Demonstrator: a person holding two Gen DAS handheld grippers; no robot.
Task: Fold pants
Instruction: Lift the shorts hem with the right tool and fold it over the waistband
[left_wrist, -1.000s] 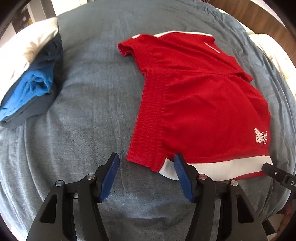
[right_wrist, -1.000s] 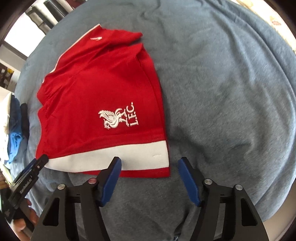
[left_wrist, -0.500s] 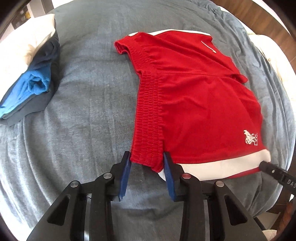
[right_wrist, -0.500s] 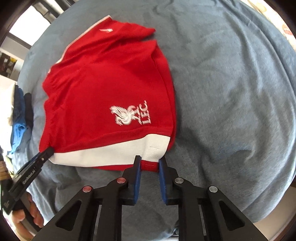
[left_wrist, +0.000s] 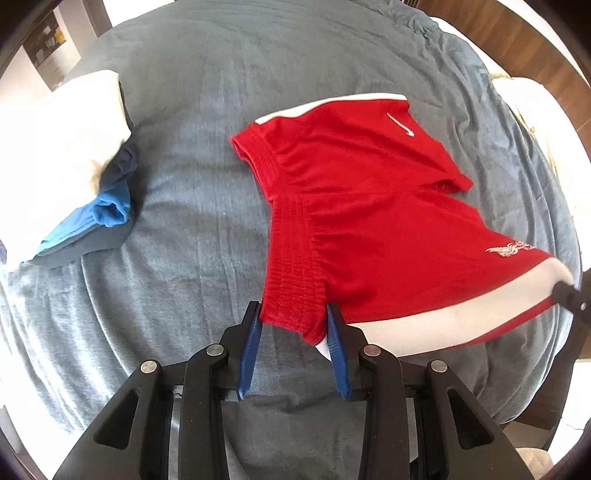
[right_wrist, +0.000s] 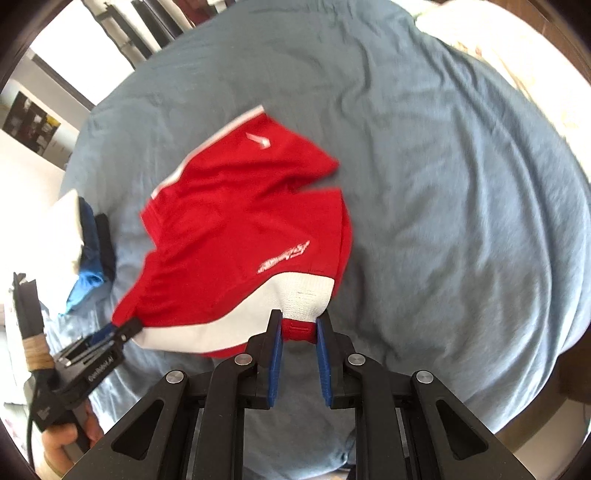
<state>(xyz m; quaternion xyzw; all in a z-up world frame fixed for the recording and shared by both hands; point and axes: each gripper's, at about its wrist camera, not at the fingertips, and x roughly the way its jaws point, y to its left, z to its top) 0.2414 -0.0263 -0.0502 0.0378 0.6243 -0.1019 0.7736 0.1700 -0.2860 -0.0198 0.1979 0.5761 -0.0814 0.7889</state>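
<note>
Red football shorts (left_wrist: 369, 221) with white side stripes and a white crest lie on a grey-blue bedspread (left_wrist: 203, 129). My left gripper (left_wrist: 293, 321) is shut on the near corner of the ribbed waistband and holds it off the bed. My right gripper (right_wrist: 299, 326) is shut on the near hem corner of the shorts (right_wrist: 243, 229), at the white stripe, also raised. The near edge hangs lifted between both grippers. The far leg still rests on the bed. The right gripper also shows in the left wrist view (left_wrist: 570, 299), the left one in the right wrist view (right_wrist: 122, 330).
A stack of folded clothes (left_wrist: 74, 177), white, navy and blue, sits at the left of the bed; it also shows in the right wrist view (right_wrist: 86, 254). A pale pillow (right_wrist: 517, 55) lies at the far right. The bed edge runs just below both grippers.
Both grippers went from open to shut on the shorts' near edge, then lifted it up and back; the near half of the shorts has risen off the bed.
</note>
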